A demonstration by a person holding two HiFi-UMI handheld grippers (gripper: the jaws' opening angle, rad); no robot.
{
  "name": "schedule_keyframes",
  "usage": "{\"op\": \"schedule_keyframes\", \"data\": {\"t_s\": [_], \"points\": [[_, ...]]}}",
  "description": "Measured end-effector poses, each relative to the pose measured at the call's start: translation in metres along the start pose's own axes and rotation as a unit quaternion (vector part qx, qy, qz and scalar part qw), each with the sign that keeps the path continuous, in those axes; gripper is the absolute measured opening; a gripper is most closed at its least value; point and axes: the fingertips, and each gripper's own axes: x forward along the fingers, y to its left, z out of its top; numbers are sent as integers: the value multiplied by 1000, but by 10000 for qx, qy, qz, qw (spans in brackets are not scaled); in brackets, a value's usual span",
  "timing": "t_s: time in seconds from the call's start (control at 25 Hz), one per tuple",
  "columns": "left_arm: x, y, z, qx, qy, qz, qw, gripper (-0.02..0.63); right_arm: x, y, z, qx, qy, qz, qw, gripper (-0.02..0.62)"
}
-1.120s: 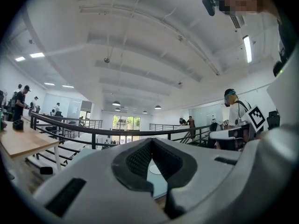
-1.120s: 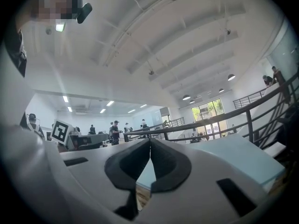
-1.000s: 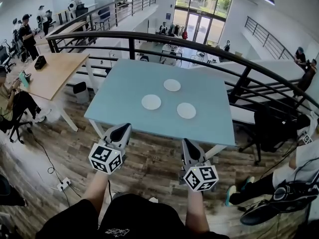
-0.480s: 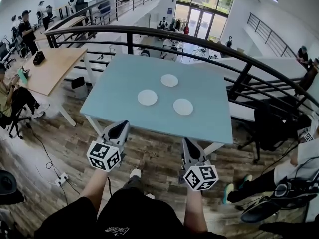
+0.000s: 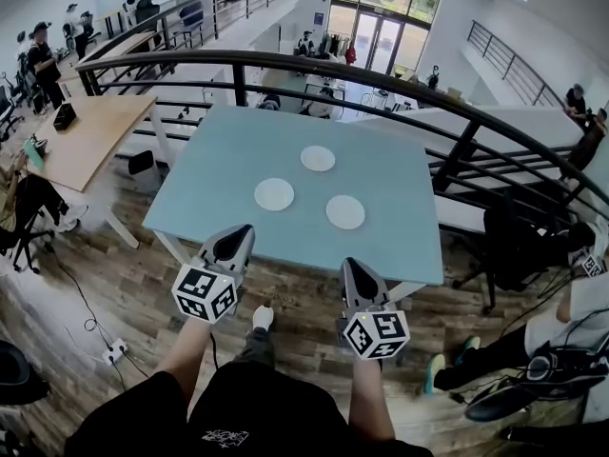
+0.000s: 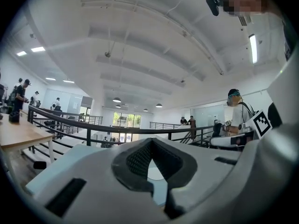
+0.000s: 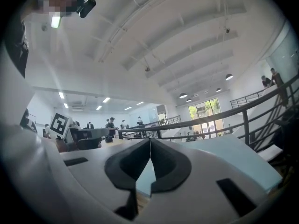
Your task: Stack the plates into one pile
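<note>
Three white plates lie apart on the light blue table: one at the left, one farther back, one at the right. My left gripper is shut and empty, hovering at the table's near edge. My right gripper is also shut and empty, just short of that edge. In the left gripper view the jaws meet, and a plate shows through the gap below. In the right gripper view the jaws meet, with the table beyond.
A black curved railing runs behind the table. A wooden desk stands at the left with people around it. A black office chair and a seated person are at the right. Wooden floor lies under me.
Both grippers and the view have moved forward toward the table; the left gripper's tip now overlaps the near edge. The plates have not moved.
</note>
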Motion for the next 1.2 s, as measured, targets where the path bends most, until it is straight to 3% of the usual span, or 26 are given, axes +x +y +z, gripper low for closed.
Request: {"op": "schedule_keyframes", "data": {"t_s": [0.6,0.96,1.2], "points": [[123,112,27,27,-143,217,9997,6,133,-93,60,-736,-246,-857,9933,8],[210,185,41,103,-100,-21,9999,6,215,-134,95,-752,-441,-1274,9880,8],[266,221,43,101,-86,-219,9997,6,269,-157,100,-922,-317,-1415,9851,8]]}}
